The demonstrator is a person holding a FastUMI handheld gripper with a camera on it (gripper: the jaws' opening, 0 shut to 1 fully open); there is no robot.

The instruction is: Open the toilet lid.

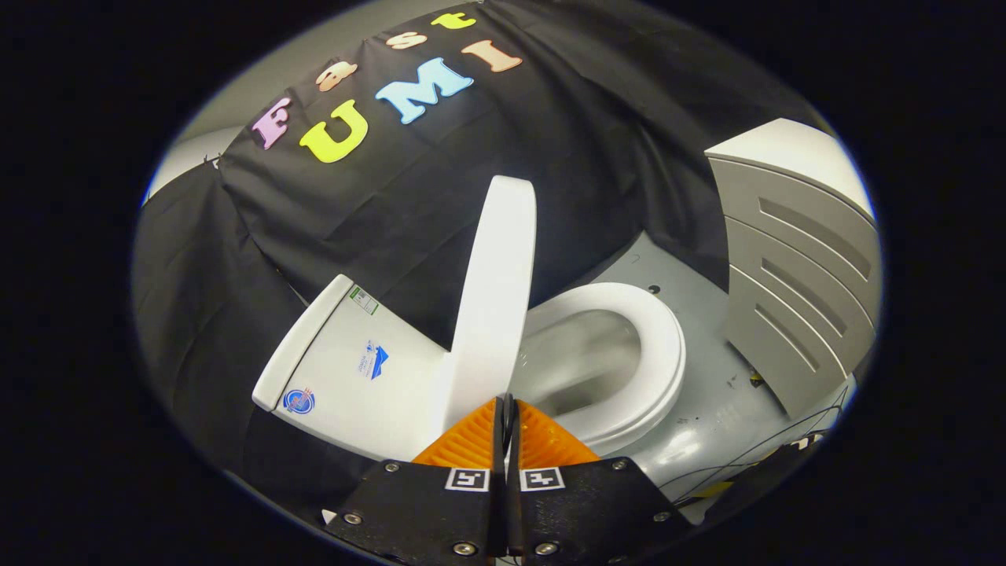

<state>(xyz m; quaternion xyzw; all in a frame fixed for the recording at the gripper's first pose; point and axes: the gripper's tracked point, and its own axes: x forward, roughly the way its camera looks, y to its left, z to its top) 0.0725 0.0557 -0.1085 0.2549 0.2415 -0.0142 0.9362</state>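
Claw [507, 409] pressed together on nothing — its tips just before the upright toilet lid [495, 291].

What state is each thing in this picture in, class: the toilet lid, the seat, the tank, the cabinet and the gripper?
White plastic toilet lid: raised, standing nearly upright.
White oval toilet seat: down on the bowl, uncovered.
White toilet tank: cover on, closed.
Grey slatted cabinet: closed, standing beside the toilet.
Gripper: fingers closed together, holding nothing, just in front of the lid's lower edge.
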